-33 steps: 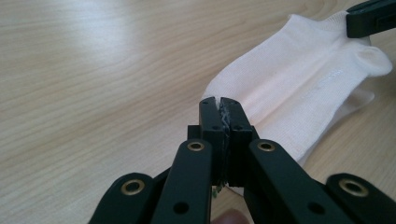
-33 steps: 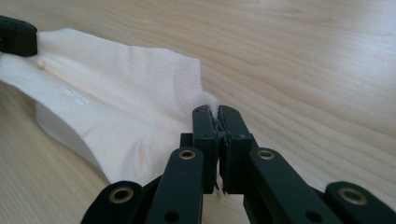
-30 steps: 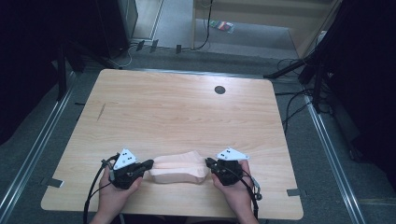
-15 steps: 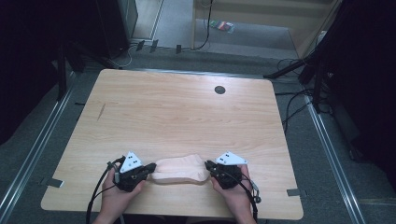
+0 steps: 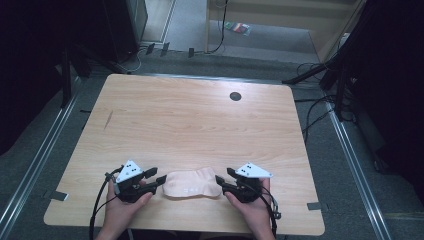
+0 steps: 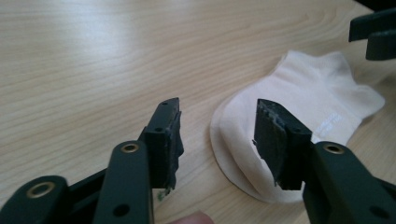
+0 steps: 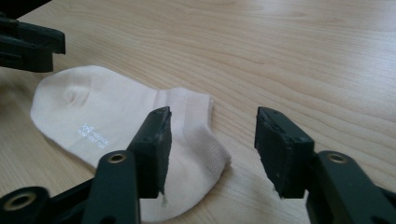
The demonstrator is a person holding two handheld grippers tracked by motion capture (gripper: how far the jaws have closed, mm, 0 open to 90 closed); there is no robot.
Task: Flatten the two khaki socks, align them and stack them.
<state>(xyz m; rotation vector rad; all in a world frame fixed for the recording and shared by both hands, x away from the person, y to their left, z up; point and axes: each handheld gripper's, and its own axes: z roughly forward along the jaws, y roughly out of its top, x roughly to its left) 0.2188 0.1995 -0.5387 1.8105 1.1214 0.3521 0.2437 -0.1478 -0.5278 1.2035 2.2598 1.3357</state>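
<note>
With the sock flat at the desk's six o'clock edge, our left claw and right claw have just been opening off its ends, so we should back straight away without snagging fabric.

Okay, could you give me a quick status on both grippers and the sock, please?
Left gripper and right gripper: jaws just opened, nothing between the pads. Cream ankle sock flat on the table between them, released. Nothing in the way.
</note>
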